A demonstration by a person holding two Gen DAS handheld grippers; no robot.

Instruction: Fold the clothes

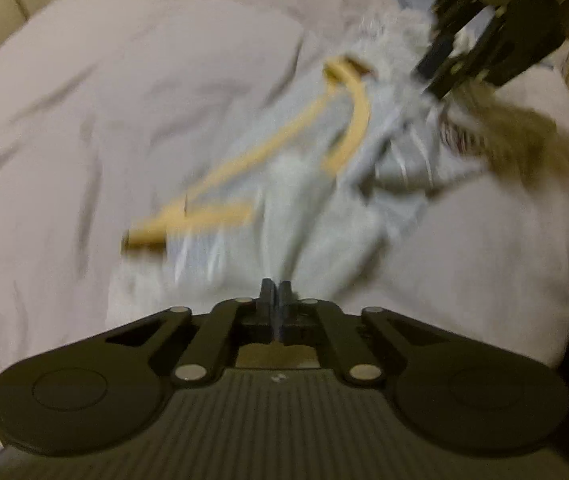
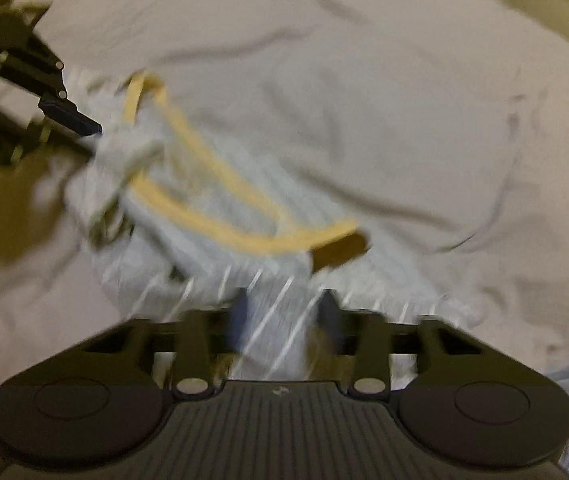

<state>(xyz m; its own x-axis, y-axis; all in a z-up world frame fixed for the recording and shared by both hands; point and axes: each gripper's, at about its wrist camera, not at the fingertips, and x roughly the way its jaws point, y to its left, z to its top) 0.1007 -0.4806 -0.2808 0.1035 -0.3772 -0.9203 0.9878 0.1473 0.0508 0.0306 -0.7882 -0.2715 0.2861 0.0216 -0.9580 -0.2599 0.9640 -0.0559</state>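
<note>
garment blurred between both grippers (yellow trim smeared).

Both wrist views angled steeply down, close over the bed. Shared between them: the pale striped garment with yellow straps, and each opposite claw.

Garment lies crumpled on the bedsheet.

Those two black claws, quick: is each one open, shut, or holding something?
Left gripper: shut, pinching the pale striped garment.
Right gripper: part closed, the same garment between its fingers; firm grip cannot be told.
</note>
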